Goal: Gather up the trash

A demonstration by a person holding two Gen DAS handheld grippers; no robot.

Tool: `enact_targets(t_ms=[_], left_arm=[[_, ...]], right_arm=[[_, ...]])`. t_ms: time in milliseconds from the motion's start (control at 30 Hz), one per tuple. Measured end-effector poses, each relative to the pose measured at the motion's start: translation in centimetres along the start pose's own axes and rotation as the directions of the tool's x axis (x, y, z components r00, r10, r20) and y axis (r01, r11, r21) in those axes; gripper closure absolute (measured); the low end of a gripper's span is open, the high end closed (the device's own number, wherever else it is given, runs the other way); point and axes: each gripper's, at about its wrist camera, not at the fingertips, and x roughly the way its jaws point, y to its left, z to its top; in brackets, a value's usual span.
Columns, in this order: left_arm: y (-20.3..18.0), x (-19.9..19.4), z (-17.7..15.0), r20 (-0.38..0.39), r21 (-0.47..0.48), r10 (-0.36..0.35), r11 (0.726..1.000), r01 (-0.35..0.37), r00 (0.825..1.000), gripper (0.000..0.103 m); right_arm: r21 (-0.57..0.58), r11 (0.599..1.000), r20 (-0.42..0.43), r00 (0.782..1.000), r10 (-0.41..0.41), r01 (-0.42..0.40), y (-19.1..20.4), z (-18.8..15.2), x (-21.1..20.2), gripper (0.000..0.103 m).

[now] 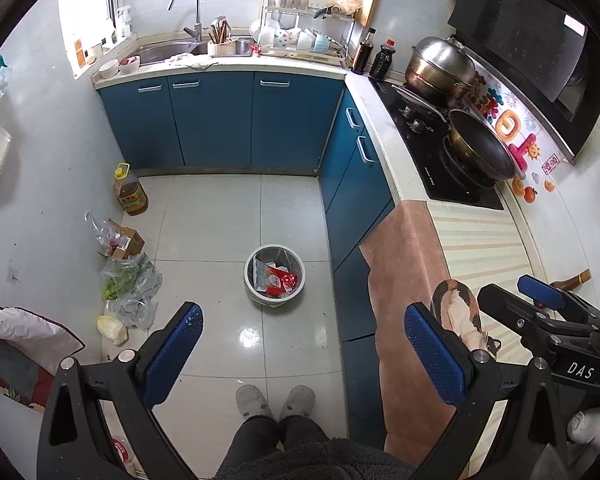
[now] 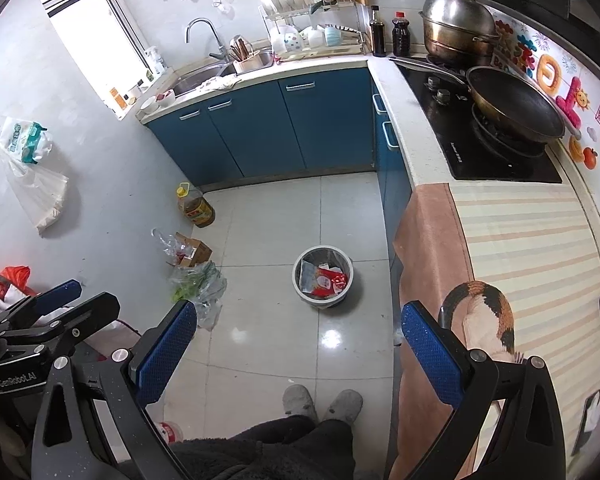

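A round grey trash bin (image 1: 274,278) stands on the tiled floor with red and white wrappers (image 1: 278,278) inside; it also shows in the right wrist view (image 2: 323,276). My left gripper (image 1: 302,326) is open and empty, held high above the floor in front of the bin. My right gripper (image 2: 299,322) is open and empty at about the same height. The right gripper also shows at the right edge of the left wrist view (image 1: 540,300). The left gripper shows at the left edge of the right wrist view (image 2: 60,300).
Plastic bags with greens (image 1: 130,280), a cardboard box (image 1: 126,240) and an oil bottle (image 1: 129,190) lie along the left wall. Blue cabinets (image 1: 220,120) line the back and right. A striped cloth with a cat picture (image 2: 532,260) covers the right counter, beyond it a wok (image 2: 514,102) on the stove.
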Motion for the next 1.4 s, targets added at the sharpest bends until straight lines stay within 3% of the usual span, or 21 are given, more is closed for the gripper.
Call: enact_targets(t_ms=[1400], left_arm=[[-0.6, 0.2, 0.8, -0.008, 0.036, -0.023, 0.999, 0.023, 1.0, 0.0]], right_arm=[[0.024, 0.999, 0.014, 1.0, -0.024, 0.024, -1.9, 0.1, -0.8, 0.0]])
